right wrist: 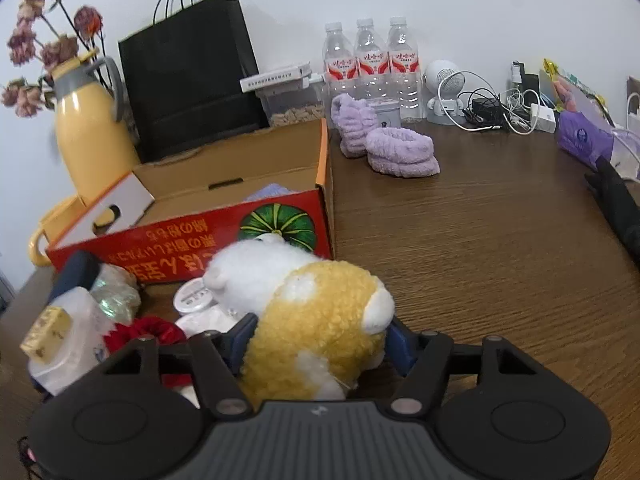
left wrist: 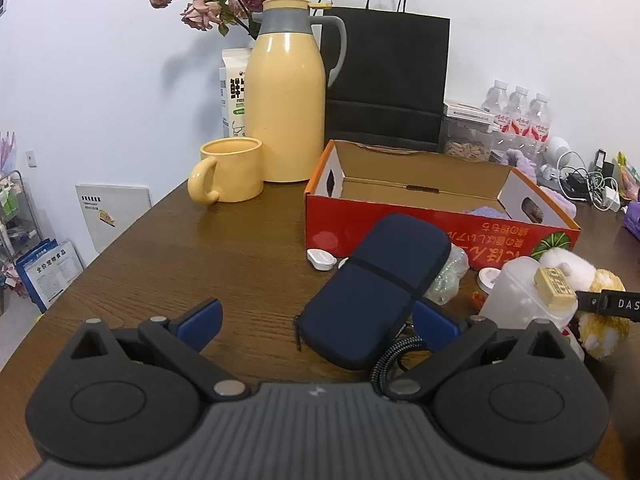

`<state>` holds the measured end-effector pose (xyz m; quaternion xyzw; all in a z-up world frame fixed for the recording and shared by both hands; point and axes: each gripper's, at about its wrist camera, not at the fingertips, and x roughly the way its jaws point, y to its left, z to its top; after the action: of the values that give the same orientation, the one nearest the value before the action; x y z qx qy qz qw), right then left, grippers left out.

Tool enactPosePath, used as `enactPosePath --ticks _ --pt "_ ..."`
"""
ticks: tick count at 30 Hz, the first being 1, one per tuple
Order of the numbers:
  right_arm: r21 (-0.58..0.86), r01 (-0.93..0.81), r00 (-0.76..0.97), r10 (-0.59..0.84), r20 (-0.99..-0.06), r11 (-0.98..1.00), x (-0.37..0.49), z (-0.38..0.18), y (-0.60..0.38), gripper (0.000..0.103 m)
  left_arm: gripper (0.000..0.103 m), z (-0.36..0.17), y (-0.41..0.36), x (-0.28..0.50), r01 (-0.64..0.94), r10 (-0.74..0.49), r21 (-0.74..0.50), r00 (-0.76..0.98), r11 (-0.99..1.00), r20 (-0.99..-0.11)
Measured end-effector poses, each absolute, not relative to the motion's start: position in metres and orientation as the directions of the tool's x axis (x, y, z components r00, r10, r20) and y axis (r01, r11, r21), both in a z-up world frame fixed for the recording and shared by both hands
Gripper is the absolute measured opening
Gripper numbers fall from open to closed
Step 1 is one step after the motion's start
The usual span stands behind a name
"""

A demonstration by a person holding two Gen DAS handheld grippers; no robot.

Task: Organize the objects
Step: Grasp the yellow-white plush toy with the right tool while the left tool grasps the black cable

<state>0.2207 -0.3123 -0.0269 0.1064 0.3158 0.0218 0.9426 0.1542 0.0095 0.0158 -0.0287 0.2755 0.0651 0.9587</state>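
Observation:
An open red cardboard box point(left wrist: 400, 224) stands on the wooden table; it also shows in the right wrist view point(right wrist: 192, 236). A dark blue zip pouch point(left wrist: 380, 284) lies in front of it, between the wide-apart fingers of my open left gripper point(left wrist: 320, 320), nearer the right finger. My right gripper point(right wrist: 316, 340) has its blue fingers on both sides of a yellow and white plush toy point(right wrist: 316, 320) and is closed on it. The toy also shows in the left wrist view point(left wrist: 592, 304). A translucent white container point(right wrist: 68, 340) with a yellow tag lies left of the toy.
A yellow thermos point(left wrist: 286, 92), yellow mug point(left wrist: 232, 170), milk carton and black paper bag point(left wrist: 388, 76) stand behind the box. Purple knitted bands point(right wrist: 400, 152), water bottles point(right wrist: 370, 64), a small speaker and tangled cables point(right wrist: 500, 112) sit at the back right. A braided cord point(left wrist: 396, 356) lies under the pouch.

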Motion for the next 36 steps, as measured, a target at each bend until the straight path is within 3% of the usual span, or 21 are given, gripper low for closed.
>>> enactPosePath --ticks 13,17,21,28,36 --pt "0.176 -0.013 0.886 0.093 -0.455 0.984 0.174 -0.017 -0.312 0.064 0.103 0.004 -0.012 0.14 -0.014 -0.004 -0.03 0.848 0.999 -0.529" --pt "0.174 -0.022 0.89 0.098 -0.446 0.985 0.169 -0.018 -0.313 0.064 0.093 -0.003 -0.023 0.139 0.034 -0.045 -0.031 0.832 0.999 -0.553" --pt "0.173 -0.031 0.892 0.106 -0.44 0.984 0.166 -0.019 -0.313 0.064 0.074 -0.009 -0.03 0.143 0.059 -0.07 -0.038 0.822 0.998 -0.566" --pt "0.17 -0.041 0.893 0.112 -0.436 0.985 0.165 -0.02 -0.312 0.064 0.072 -0.015 -0.04 0.141 0.108 -0.072 0.031 0.823 0.994 -0.563" --pt "0.165 -0.049 0.897 0.116 -0.427 0.985 0.161 -0.021 -0.31 0.064 0.048 -0.02 -0.045 0.152 0.132 -0.054 0.1 0.824 0.986 -0.564"
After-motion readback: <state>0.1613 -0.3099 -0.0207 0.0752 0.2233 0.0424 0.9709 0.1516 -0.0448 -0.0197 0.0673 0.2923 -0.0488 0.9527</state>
